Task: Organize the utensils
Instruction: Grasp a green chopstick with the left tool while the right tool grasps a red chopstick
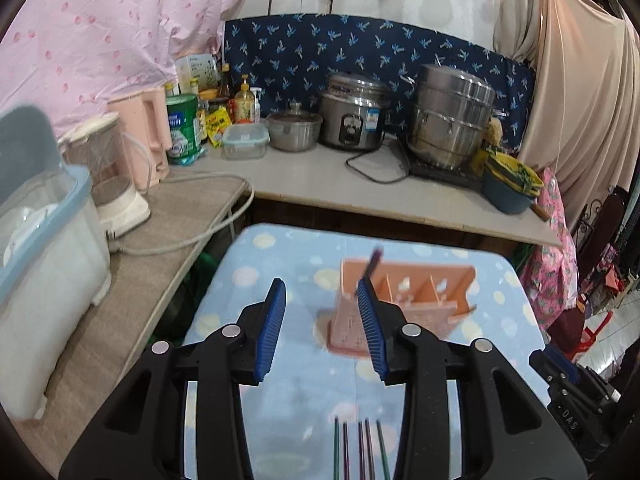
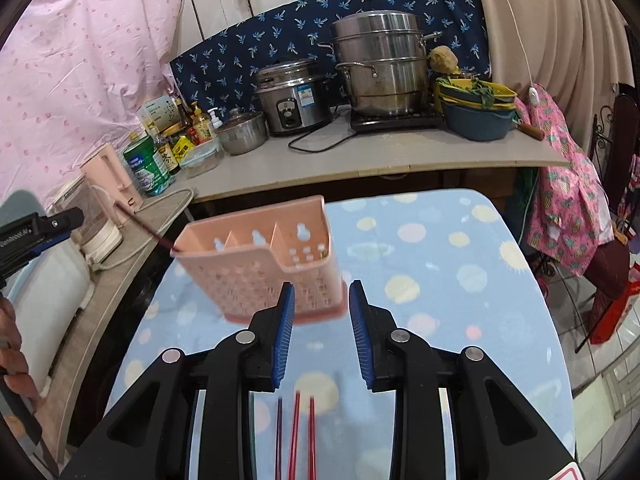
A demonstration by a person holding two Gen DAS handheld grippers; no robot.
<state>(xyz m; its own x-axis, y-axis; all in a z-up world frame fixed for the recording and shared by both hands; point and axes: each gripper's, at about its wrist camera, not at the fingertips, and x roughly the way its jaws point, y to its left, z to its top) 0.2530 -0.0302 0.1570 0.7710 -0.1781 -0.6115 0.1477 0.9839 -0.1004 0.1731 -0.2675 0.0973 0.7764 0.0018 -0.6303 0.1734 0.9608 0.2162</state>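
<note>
Nearest the left wrist camera, the left gripper (image 1: 322, 326) has its blue-padded jaws spread with nothing between them, and just below it a row of thin dark chopsticks (image 1: 360, 450) in green and purplish tones lies on the table (image 1: 280, 264), whose blue cloth carries pale round spots. In the right wrist view, the right gripper (image 2: 322, 334) likewise stands with its jaws parted and empty, and a few red chopsticks (image 2: 296, 436) lie on the cloth directly under it. Beyond both grippers, the pink perforated utensil holder (image 2: 256, 276) stands upright on the table, divided into compartments by inner walls. A single dark chopstick (image 1: 374, 262) leans out of the holder's leftmost compartment, tilted toward the left in the right wrist view; its outline is blurred. The left gripper shows at the left edge of the right wrist view, apart from the holder, with part of the person's hand (image 2: 12, 344) below it. Behind the table runs a counter (image 1: 320, 180) carrying a rice cooker (image 1: 352, 118), a tall stainless steamer pot (image 1: 452, 116) on an induction hob, a small lidded pot (image 1: 294, 126), a clear food container (image 1: 245, 142), bottles and a green tin (image 1: 183, 128). A pink kettle (image 1: 146, 136) stands on the lower side shelf at the left.
</note>
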